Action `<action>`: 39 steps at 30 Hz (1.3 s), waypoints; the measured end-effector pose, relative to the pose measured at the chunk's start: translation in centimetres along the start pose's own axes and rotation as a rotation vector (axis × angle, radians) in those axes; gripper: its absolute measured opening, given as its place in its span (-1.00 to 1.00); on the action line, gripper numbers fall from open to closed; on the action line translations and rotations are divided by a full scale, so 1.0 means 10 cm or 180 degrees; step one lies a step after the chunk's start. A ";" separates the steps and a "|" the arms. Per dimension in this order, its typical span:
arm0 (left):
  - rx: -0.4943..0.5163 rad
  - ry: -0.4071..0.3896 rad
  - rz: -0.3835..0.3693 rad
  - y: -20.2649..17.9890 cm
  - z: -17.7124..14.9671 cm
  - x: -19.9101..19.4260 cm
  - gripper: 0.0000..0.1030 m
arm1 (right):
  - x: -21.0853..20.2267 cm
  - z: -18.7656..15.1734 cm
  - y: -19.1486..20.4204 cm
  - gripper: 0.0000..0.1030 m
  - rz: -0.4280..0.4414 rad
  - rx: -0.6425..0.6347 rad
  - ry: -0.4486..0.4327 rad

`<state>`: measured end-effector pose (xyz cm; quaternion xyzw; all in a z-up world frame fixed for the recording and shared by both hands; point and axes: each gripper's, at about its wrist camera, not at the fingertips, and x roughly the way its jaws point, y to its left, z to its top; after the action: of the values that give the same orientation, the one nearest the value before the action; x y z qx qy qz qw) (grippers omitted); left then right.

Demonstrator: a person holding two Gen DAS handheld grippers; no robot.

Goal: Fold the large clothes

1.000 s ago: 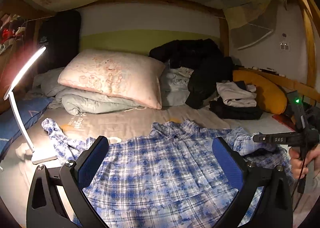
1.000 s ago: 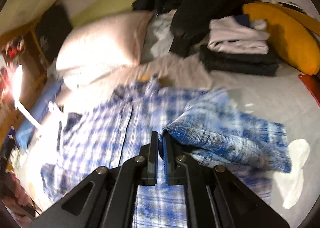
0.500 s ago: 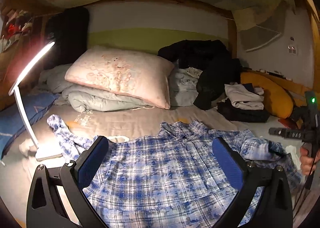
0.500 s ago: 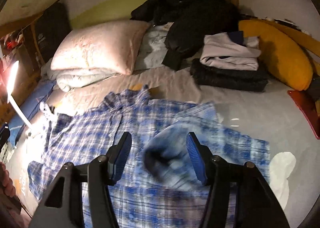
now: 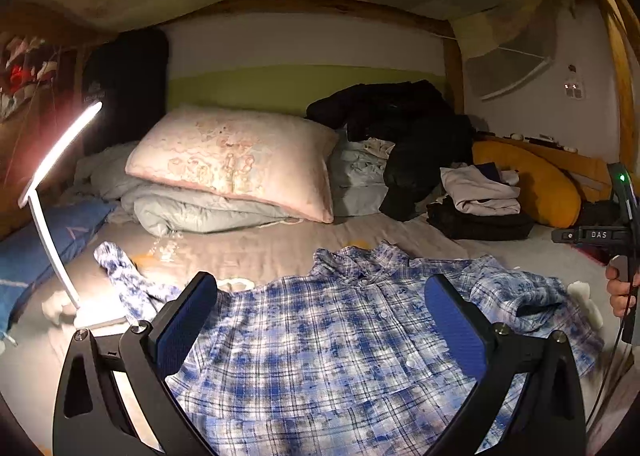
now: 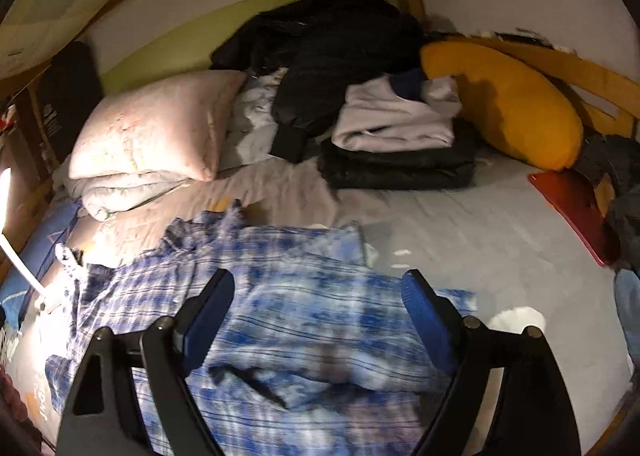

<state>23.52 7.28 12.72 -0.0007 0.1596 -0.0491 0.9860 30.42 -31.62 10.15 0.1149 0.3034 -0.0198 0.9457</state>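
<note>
Your right gripper's [image 6: 318, 308] fingers [image 6: 424, 316] had just been opening and stood wide with nothing pinched, the folded-over sleeve [image 6: 320, 320] lying loose below them. Your left gripper [image 5: 320, 320] fingers [image 5: 184, 320] were spread wide too, hovering over the blue plaid shirt [image 5: 340, 356], which lay flat on the bed [image 5: 280, 244], collar toward the pillow [image 5: 236, 159]

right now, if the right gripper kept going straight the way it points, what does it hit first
Most likely the folded-over sleeve of the plaid shirt, which lies between and just beyond the open right gripper, whose jaws have just been opening. Depth is unclear, but nothing else lies in that line.
</note>
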 end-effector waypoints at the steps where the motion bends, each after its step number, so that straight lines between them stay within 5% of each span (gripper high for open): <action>1: -0.0015 0.0004 0.0016 0.02 0.00 0.01 1.00 | 0.00 0.03 -0.08 0.63 0.0048 0.0074 0.0035; 9: 0.0030 0.0188 0.0210 0.08 -0.05 0.13 1.00 | 0.09 0.15 -0.66 0.63 -0.0224 0.0247 0.0192; 12: 0.0067 0.0213 0.0115 0.03 -0.06 0.12 1.00 | 0.37 0.10 -0.83 0.63 -0.0521 0.0102 0.0584; 15: 0.0047 0.0244 0.0047 0.01 -0.06 0.13 1.00 | 0.64 -0.01 -1.03 0.63 -0.0527 0.0211 0.0977; 23: 0.0152 0.0189 0.0122 -0.06 -0.10 0.10 1.00 | 0.85 -0.20 -1.38 0.61 -0.0588 0.0467 0.1361; 25: 0.0191 0.0091 0.0198 -0.08 -0.09 0.06 1.00 | 0.91 -0.25 -1.39 0.34 -0.0417 0.0527 0.1452; 30: 0.0201 0.0091 0.0103 -0.12 -0.08 0.06 1.00 | 0.93 -0.30 -1.32 0.08 -0.0404 0.0422 0.1360; 32: 0.0263 0.0105 0.0096 -0.16 -0.09 0.06 1.00 | 0.92 -0.29 -1.33 -0.21 -0.0169 0.0560 0.1390; 34: 0.0336 0.0087 0.0092 -0.19 -0.09 0.06 1.00 | 0.93 -0.27 -1.36 -0.89 -0.0112 0.0707 0.1407; 39: 0.0228 -0.0083 0.0412 -0.18 -0.07 0.00 1.00 | 0.68 -0.15 -1.19 -0.92 -0.0028 0.0584 0.1035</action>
<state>23.16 5.46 12.11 0.0443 0.1446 0.0091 0.9885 33.81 -42.62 2.58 0.2011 0.4497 -0.0327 0.8696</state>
